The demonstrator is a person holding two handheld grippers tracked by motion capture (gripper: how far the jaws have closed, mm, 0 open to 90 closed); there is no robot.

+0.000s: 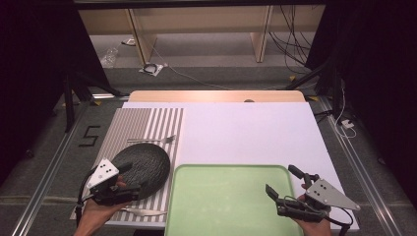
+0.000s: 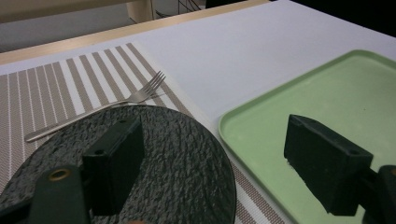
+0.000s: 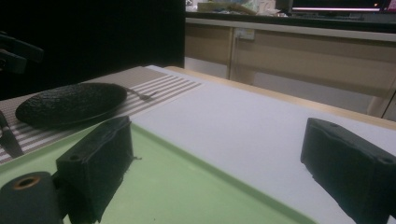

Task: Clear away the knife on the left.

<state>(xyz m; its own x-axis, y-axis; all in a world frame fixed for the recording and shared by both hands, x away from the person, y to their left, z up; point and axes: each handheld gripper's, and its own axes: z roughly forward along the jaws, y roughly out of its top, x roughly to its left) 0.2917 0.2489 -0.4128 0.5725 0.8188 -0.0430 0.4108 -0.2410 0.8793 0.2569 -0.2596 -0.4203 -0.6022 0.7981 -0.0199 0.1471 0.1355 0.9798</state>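
A black textured plate [image 1: 145, 164] [image 2: 182, 158] [image 3: 70, 103] sits on a striped placemat [image 1: 147, 123] at the left. A silver fork [image 1: 153, 140] [image 2: 105, 108] [image 3: 142, 95] lies just beyond the plate. Another silver utensil [image 1: 142, 212] lies on the mat's near edge. An empty green tray [image 1: 226, 201] [image 2: 336, 102] [image 3: 177, 186] rests front and centre. My left gripper [image 1: 134, 178] [image 2: 219, 172] is open, one jaw over the plate's near rim, the other toward the tray's edge. My right gripper [image 1: 283, 182] [image 3: 224, 163] is open and empty over the tray's right side.
A white sheet [image 1: 246, 130] [image 3: 233, 121] covers the table beyond the tray. The wooden table edge [image 1: 216, 96] runs along the back. Past it are floor, cables [image 1: 290, 34] and a wooden shelf frame [image 1: 196, 19]. Metal rails flank the table.
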